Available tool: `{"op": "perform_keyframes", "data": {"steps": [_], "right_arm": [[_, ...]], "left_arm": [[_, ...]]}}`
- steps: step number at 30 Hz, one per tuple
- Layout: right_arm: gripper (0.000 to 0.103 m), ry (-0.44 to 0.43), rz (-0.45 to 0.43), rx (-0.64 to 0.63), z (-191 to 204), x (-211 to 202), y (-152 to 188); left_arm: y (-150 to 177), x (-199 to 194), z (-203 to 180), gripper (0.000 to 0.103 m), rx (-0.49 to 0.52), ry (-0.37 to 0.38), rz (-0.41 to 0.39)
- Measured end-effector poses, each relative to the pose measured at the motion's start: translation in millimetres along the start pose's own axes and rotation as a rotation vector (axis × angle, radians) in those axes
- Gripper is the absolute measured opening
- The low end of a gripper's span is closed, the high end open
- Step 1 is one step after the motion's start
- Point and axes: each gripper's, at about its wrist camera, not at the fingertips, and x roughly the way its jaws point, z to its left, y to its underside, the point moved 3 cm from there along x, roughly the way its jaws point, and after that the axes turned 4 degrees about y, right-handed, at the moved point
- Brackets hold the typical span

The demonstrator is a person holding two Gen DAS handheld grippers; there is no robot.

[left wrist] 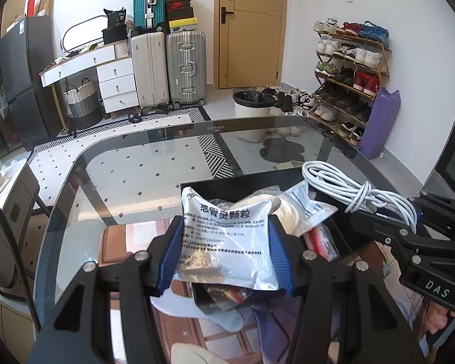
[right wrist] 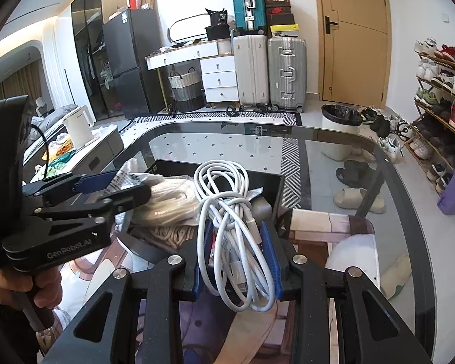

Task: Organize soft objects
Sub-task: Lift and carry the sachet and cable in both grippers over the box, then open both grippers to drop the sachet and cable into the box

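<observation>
My left gripper is shut on a silver foil medicine sachet with printed text, held above the near end of a black box on the glass table. My right gripper is shut on a coiled white cable, lifted over the same black box. In the left wrist view the cable and the right gripper appear at the right. Pale bagged items lie inside the box. The left gripper shows at the left of the right wrist view, a hand on its handle.
The glass table has a dark rounded rim. Beyond it stand a white bin, suitcases, a white drawer unit and a shoe rack. Slippers lie on the floor under the glass.
</observation>
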Motion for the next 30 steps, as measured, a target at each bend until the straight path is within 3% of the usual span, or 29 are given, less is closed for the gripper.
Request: {"op": "perform_keyframes", "data": {"steps": [16,23,30], "right_arm": [[0.033,0.006,0.050,-0.046,8,44,-11],[0.033,0.004,0.029,-0.057,9,43,-12],[0.049,-0.008,-0.031,-0.068,3,22,-8]], "left_arm": [[-2,32,-4,0.057,0.078,-0.033,-0.011],[1,33,-5,0.058,0.074,0.003,-0.014],[5,21,0,0.064,0.044,0.064,-0.020]]}}
